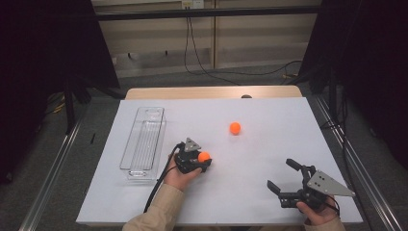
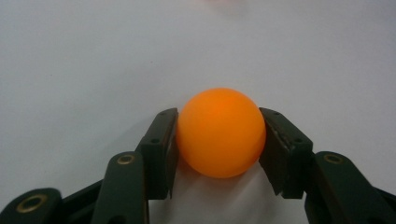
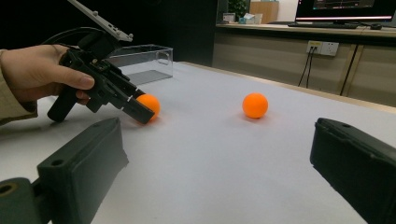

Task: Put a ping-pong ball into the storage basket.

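The white bench [image 1: 269,144] is carrying everything, its pale sheet spreading under both hands. A clear plastic tray [image 1: 143,143] is lying lengthwise toward the bench's left side, standing well apart from the grippers' work. The right gripper [image 1: 285,179] is resting near the front right corner, its fingers [image 3: 79,163] standing spread wide with nothing between them. The left gripper [image 1: 202,160] is sitting near the middle front of the bench, just right of the tray, and its fingers [image 2: 161,149] are pinching the near orange ball [image 2: 221,132] from both sides, the ball sitting down on the sheet. A second orange ball [image 1: 235,127] is lying loose farther back, apart from both grippers.
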### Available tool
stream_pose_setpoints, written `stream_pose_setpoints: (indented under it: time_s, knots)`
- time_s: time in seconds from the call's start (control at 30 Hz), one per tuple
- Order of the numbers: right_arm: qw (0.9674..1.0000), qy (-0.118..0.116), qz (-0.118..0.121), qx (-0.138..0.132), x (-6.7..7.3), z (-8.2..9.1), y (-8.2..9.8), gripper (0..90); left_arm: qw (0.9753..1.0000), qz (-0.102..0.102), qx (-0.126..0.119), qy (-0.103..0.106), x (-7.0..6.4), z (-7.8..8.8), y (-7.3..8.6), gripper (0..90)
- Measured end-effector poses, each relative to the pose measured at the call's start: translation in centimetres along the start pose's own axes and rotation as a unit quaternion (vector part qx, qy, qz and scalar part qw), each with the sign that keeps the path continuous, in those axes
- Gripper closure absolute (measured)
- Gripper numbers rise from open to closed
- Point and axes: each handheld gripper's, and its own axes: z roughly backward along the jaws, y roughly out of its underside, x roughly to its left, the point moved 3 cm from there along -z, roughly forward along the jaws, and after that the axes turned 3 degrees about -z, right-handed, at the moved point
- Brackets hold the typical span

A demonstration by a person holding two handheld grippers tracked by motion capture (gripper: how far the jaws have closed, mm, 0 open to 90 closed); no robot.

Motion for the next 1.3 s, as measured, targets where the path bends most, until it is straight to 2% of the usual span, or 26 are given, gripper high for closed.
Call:
stream_pose_setpoints:
  time_s: [0.57, 0.87, 1.27, 1.3]
  knots:
    - [1.0, 0.004, -0.006, -0.001, -0.1, -0.1, 0.0, 2.4, 0.9999, 0.004, 0.001, 0.011, -0.2, 0.2, -0.1, 50.8]
    - [1.0, 0.008, -0.002, -0.001, -0.1, 0.0, -0.1, 2.6, 0.9999, 0.008, -0.007, 0.01, -0.1, 1.0, -0.4, 50.8]
    - [1.0, 0.006, 0.004, 0.002, -0.1, -0.3, -0.1, 2.6, 0.9997, 0.012, -0.013, 0.019, -0.1, 2.0, -0.9, 50.8]
    - [1.0, 0.007, 0.003, 0.0, -0.1, -0.3, -0.1, 2.6, 0.9998, 0.006, -0.01, 0.017, 0.0, 2.1, -0.9, 50.9]
